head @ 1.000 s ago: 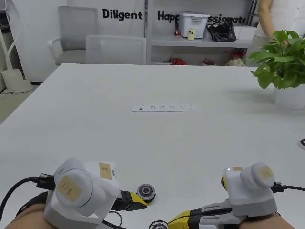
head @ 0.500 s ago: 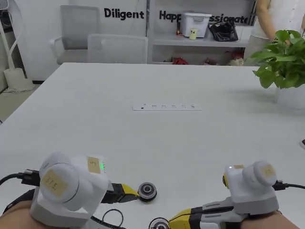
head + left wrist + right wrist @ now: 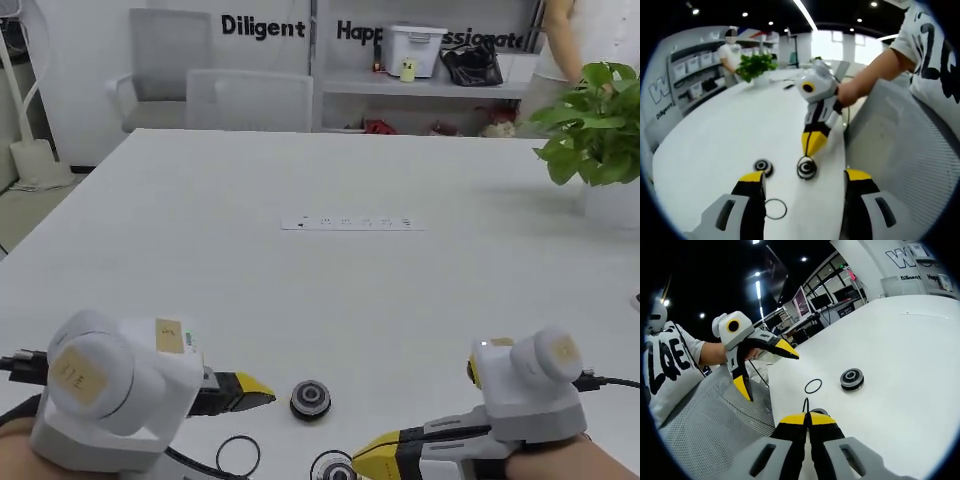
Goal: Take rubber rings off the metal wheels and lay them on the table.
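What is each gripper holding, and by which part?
Left gripper is open, holding nothing. Right gripper is shut, apparently pinching a rubber ring by its edge at a wheel.

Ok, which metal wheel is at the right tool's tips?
The wheel nearest the table's near edge, right at the right tool's yellow tips; the other wheel sits apart, farther in.

This is looking like an office meeting room: a big white table (image 3: 200, 220) is spreading across the head view, chairs (image 3: 250, 100) are standing upper left under wall lettering (image 3: 262, 27) reading "Diligent", a shelf (image 3: 420, 88) is holding a box (image 3: 412, 48) at top centre, and a plant (image 3: 598, 125) is sitting upper right.
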Demonstrator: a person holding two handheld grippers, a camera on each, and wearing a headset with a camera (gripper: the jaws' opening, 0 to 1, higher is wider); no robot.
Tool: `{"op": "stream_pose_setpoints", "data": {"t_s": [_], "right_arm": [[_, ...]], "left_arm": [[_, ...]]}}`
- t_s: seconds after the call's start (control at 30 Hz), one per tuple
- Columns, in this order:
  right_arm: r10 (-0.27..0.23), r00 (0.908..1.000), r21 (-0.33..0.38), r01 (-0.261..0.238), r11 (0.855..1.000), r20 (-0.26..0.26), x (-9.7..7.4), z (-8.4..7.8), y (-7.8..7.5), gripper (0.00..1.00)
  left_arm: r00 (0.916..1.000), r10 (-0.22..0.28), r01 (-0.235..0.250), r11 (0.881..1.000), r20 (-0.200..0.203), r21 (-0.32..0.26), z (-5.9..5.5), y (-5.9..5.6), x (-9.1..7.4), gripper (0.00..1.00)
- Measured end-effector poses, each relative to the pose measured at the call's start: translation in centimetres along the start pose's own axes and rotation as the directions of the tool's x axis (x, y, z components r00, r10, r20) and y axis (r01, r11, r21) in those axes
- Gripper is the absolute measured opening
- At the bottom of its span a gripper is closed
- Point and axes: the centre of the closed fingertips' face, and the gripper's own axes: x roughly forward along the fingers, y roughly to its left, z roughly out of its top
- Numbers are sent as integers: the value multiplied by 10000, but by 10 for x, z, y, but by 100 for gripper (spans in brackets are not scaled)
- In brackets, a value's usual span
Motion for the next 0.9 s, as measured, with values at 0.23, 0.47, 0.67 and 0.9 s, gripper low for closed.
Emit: {"op": "stream_pose_setpoints", "data": {"t_s": [0.23, 0.47, 0.67, 0.9], "right_arm": [[109, 9999, -153, -109, 9998, -2, 1, 7, 5, 0], [205, 9998, -335, -204, 9992, 12, 3, 16, 9, 0], [288, 9996, -469, -288, 9985, -8, 6, 23, 12, 0], [377, 9993, -583, -379, 9976, -48, 11, 29, 14, 0]], "left_arm": [[9999, 166, -165, 9998, 33, -103, -3, 3, -9, 66], [9992, 381, -378, 9990, 84, -235, -6, 6, -16, 67], [9981, 603, -599, 9977, 97, -324, -10, 10, -23, 70], [9973, 728, -725, 9961, 49, -499, -17, 12, -30, 71]]}}
